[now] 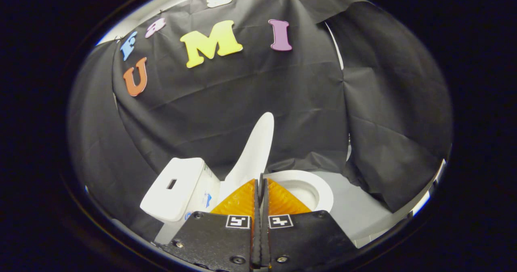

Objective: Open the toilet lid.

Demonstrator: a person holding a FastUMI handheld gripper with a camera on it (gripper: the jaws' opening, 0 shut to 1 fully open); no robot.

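A white toilet stands against the black cloth wall. Its lid [255, 150] is raised and stands nearly upright, seen almost edge-on, rising from between the tank [177, 187] and the open seat ring and bowl [309, 189]. My gripper [259, 179] is shut, its two fingers pressed together with nothing visible between them. The fingertips sit just in front of the lid's lower part, and the left finger hides the lid's base. The bowl lies just beyond the right finger.
The tank's top has a small dark flush button [171, 184]. Black cloth [387, 122] hangs close behind and to the right of the toilet. A pale floor [363, 211] shows to the right of the bowl.
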